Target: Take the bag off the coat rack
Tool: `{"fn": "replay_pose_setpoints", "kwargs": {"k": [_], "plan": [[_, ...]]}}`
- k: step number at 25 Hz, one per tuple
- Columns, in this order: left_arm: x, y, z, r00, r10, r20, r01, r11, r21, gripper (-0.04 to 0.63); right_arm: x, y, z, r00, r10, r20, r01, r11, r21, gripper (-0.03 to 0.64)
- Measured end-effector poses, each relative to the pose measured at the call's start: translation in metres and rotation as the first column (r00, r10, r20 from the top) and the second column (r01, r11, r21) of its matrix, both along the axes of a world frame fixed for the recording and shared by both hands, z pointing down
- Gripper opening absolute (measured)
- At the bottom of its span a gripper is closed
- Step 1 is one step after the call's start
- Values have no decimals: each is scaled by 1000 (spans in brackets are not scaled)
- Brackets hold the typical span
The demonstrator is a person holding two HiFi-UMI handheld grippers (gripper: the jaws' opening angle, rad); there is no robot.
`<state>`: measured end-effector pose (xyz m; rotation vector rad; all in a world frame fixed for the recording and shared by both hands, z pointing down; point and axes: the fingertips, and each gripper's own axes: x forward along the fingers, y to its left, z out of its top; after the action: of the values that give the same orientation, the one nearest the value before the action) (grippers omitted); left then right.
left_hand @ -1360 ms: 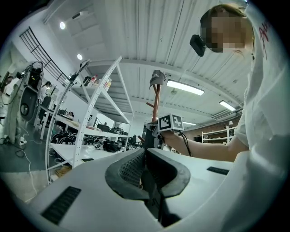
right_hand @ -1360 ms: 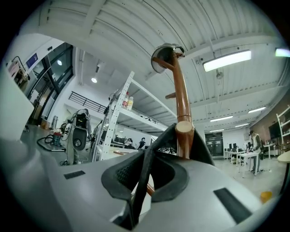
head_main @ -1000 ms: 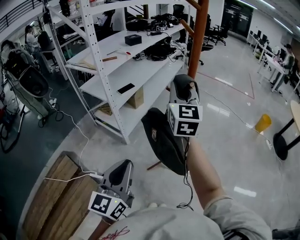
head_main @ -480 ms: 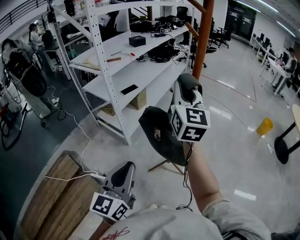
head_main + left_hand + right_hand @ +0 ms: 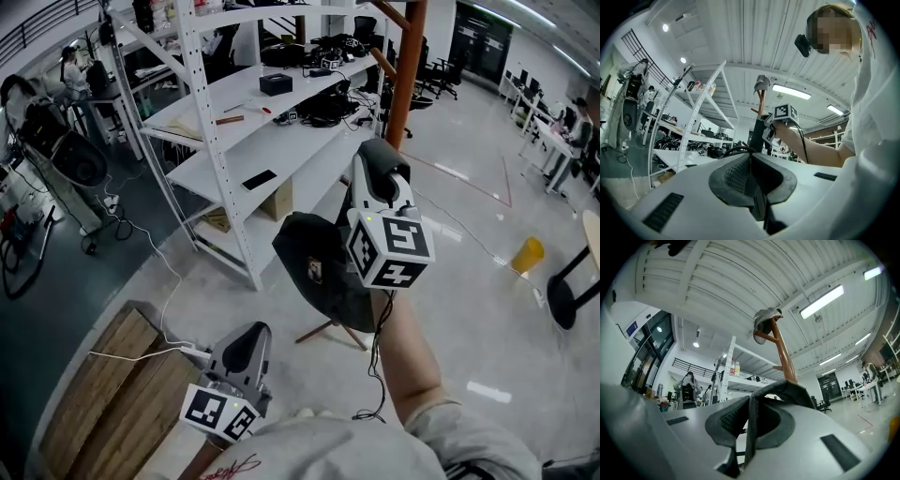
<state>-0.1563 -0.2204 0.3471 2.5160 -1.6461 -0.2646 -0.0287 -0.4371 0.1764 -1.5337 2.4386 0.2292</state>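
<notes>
The jaws of the right gripper are clamped on the strap of the dark bag, which is hung just beside the coat rack. The left gripper is kept low, jaws together on nothing. Should the strap be snagged on a peg, it could be dragged from the pinch and the bag dropped

Open-plan laboratory and workshop. White steel shelving at far left carries cables and electronic devices; desks and office chairs stand at far right on a polished floor with taped lines, beneath a corrugated ceiling with strip lights.
</notes>
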Motion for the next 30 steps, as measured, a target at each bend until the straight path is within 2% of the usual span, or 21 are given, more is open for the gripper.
{"fn": "replay_pose_setpoints", "kwargs": {"k": [15,22,30], "plan": [[7,10,-9,999,39,2,-39,999,27,28,23,66,-31,996,-53,66,49,997,61,38],[24,1,-16,994,109,16,-109,993,49,28,43,98,-29,996,-56,66,51,996,72,38],[58,-10,-21,977,212,25,-213,975,58,28,74,131,-20,996,-42,73,37,997,61,38]]}}
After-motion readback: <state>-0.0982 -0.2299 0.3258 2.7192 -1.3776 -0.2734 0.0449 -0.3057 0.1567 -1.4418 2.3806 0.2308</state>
